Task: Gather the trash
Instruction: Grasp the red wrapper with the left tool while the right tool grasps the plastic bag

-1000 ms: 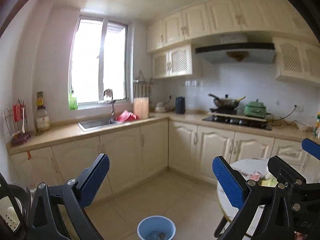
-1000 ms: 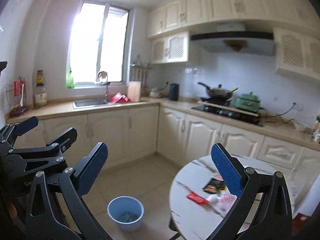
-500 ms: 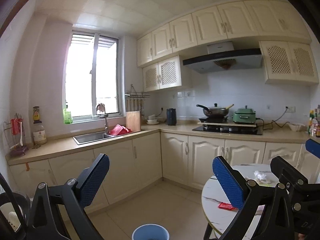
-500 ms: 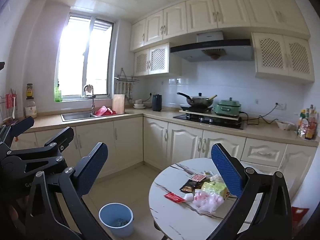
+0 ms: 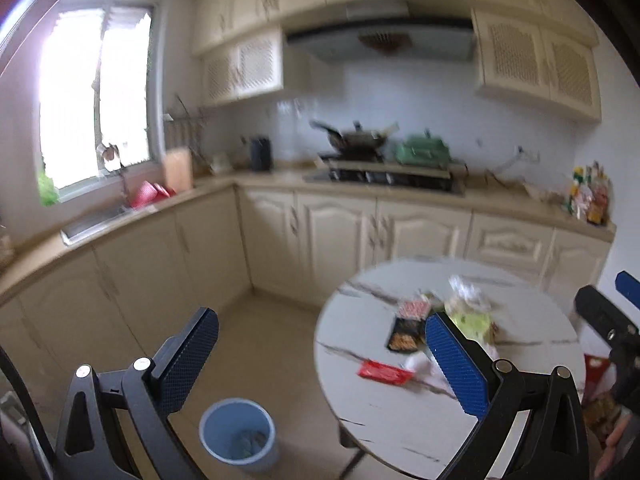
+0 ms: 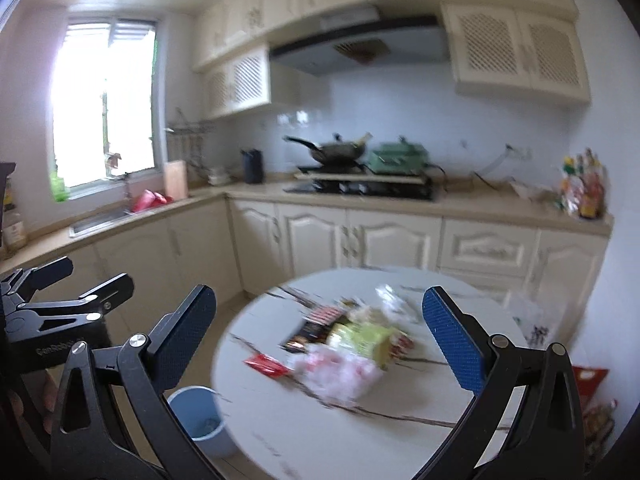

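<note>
Your L wrist cam sits farther back, R cam nearer; both face the stove wall, sharing round table & blue bin.

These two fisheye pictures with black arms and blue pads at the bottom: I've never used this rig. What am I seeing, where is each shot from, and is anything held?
There is no robot arm: a person carries a two-finger hand-held gripper in each hand, with a camera looking along its fingers. One picture is from the left gripper, the other from the right gripper. The black arms with blue pads are each gripper's jaws; both stand wide open and hold nothing. Each view also catches the other gripper at its edge. Ahead is a round white marble-patterned table carrying the trash: a red flat wrapper, a dark snack packet, a yellow-green bag and crumpled pinkish-white plastic. A light blue plastic bin stands on the floor beside the table.
</note>
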